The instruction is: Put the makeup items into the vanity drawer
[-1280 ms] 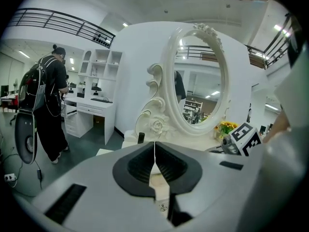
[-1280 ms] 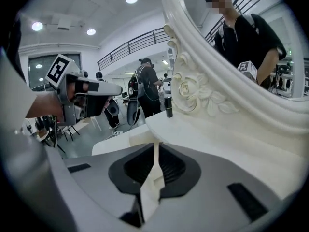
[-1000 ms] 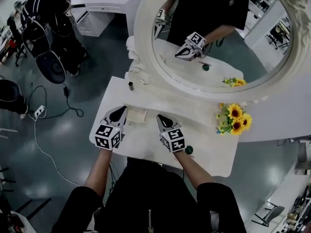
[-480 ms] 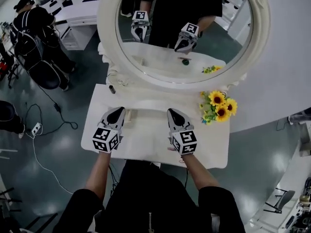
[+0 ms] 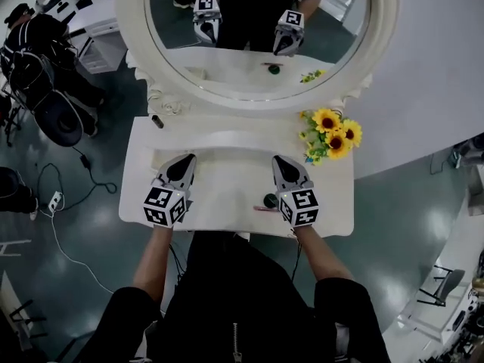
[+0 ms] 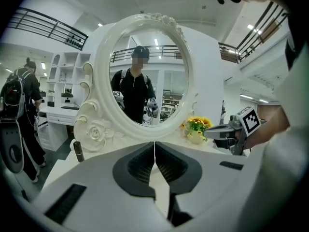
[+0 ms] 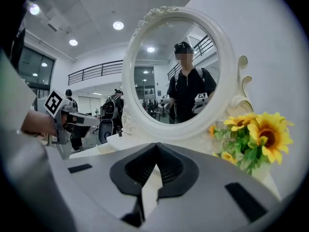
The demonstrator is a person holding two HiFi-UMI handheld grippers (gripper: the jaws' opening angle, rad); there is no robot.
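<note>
We log: left gripper fingers closed, empty | right gripper fingers closed, empty | small round jar, perhaps makeup, and pink stick on tabletop just beside right gripper.

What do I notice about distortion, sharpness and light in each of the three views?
Head view: sharp, even light, the white vanity top bright. Left gripper view: strong fisheye bending, black corners, the mirror frame sharp. Right gripper view: same fisheye and dark corners; sunflowers slightly soft.
</note>
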